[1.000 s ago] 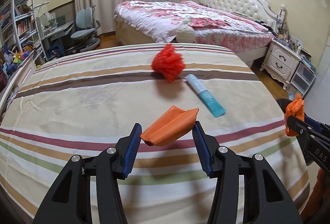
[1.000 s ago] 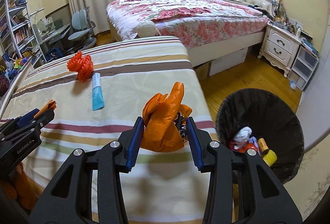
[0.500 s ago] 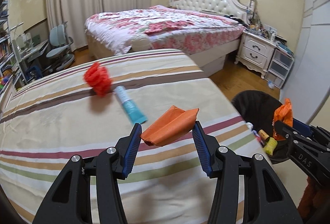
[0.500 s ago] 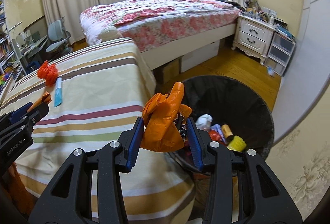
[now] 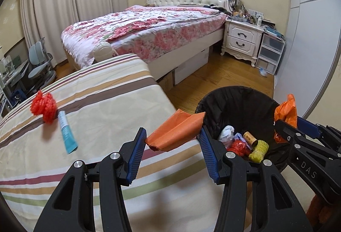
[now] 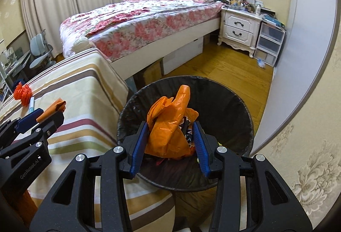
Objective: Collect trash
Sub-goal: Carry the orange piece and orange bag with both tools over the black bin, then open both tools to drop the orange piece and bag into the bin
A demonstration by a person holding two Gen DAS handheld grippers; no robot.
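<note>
My left gripper (image 5: pixel 173 142) is shut on a folded orange paper wrapper (image 5: pixel 179 131), over the right edge of the striped bed (image 5: pixel 96 104) and beside the black trash bin (image 5: pixel 245 104). My right gripper (image 6: pixel 170 136) is shut on a crumpled orange plastic bag (image 6: pixel 168 116) and hangs directly above the bin's opening (image 6: pixel 245 108). Inside the bin lie a yellow knobbly piece (image 5: pixel 259 149), a cork-like roll (image 5: pixel 250 139) and other scraps. A red mesh ball (image 5: pixel 43 107) and a blue-white tube (image 5: pixel 67 137) lie on the striped bed.
A floral bed (image 5: pixel 149 29) with a white headboard stands behind. A white nightstand (image 5: pixel 243 40) and plastic drawers (image 5: pixel 270 50) line the far wall. Wooden floor (image 5: pixel 213 82) surrounds the bin. A desk chair (image 5: pixel 40 61) stands at the far left.
Both grippers have swung right, from over the striped bed to the bin. The bin now lies under the right gripper. Both grips are unchanged.
</note>
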